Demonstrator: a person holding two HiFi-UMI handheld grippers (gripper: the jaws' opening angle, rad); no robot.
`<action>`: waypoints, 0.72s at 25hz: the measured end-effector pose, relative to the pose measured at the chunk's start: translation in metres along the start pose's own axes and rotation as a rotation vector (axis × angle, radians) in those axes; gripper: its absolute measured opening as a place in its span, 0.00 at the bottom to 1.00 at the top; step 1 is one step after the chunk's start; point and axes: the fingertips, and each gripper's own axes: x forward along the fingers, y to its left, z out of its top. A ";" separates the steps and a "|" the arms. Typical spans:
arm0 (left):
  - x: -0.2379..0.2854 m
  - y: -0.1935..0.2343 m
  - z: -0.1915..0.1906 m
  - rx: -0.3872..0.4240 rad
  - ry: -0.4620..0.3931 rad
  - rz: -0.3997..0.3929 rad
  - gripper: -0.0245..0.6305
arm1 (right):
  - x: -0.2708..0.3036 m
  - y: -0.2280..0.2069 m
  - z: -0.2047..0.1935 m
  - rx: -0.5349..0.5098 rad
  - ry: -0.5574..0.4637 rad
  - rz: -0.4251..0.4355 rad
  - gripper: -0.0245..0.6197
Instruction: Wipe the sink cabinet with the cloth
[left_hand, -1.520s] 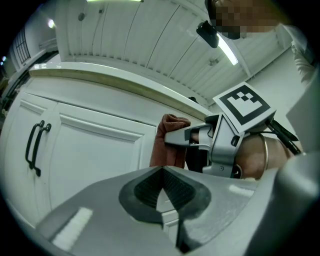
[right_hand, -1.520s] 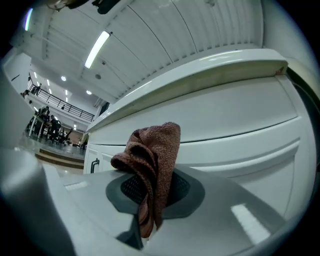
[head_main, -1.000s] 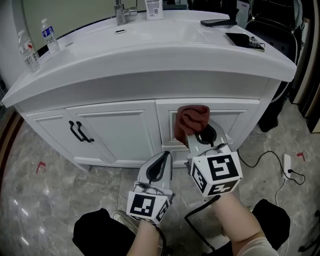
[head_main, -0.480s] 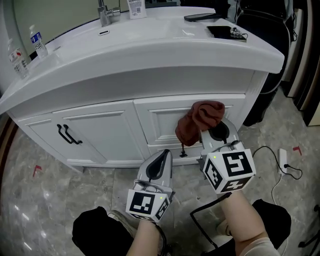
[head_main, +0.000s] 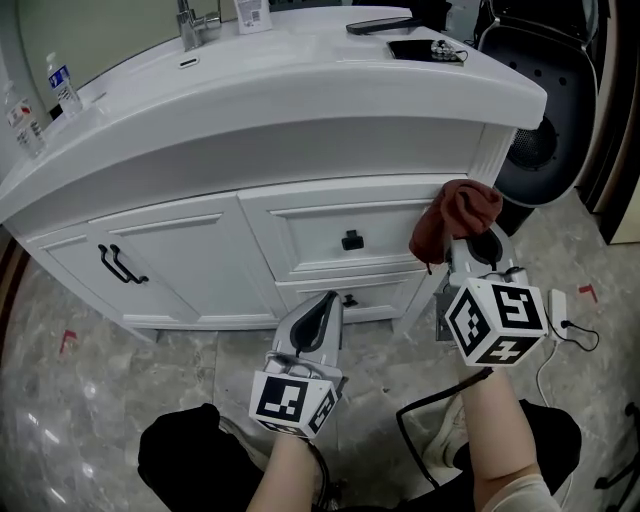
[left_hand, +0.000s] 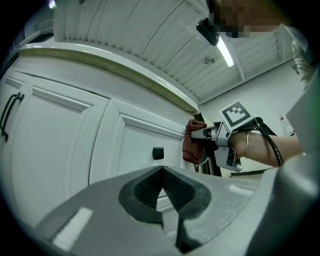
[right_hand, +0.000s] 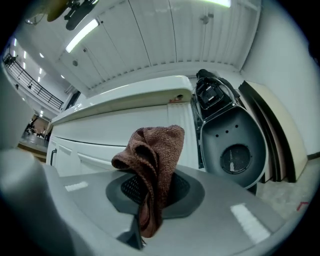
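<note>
**Cloth held at the cabinet's right front corner**

The brown cloth (head_main: 456, 214) is clamped between the closed jaws of the right gripper (head_main: 470, 243), right of centre in the head view. It is bunched above the jaws, and a short tail hangs below them. The bunched part is pressed to, or lies just beside, the right end of the upper drawer front (head_main: 340, 228), where the sink cabinet (head_main: 190, 262) ends in its corner post. Whether it actually touches cannot be told. In the right gripper view the cabinet's right edge is seen just behind the cloth, with a dark rounded chair shell (right_hand: 235, 145) close beyond it, so little room is left on that side.

The left gripper (head_main: 321, 312) is held low in the centre of the head view, apart from the cabinet, with its jaws pressed together on nothing. It is pointed at the lower drawer and the black drawer knob (head_main: 351, 240).

The curved countertop (head_main: 300, 95) overhangs the cabinet front along its whole width. To the left of the cloth the drawer fronts and the two doors with black handles (head_main: 116, 265) lie unobstructed. Open marble floor (head_main: 90, 400) is seen at lower left. At lower right a white cable (head_main: 572, 325) lies on the floor near the right forearm.
</note>
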 end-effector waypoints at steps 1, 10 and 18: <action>0.000 0.000 -0.002 0.001 0.000 -0.001 0.04 | -0.002 -0.006 0.000 0.008 0.000 -0.019 0.15; -0.019 0.036 -0.010 -0.007 -0.004 0.075 0.04 | -0.007 0.073 -0.035 0.060 0.038 0.126 0.15; -0.059 0.094 -0.006 0.003 -0.013 0.207 0.04 | 0.012 0.195 -0.075 0.061 0.115 0.356 0.15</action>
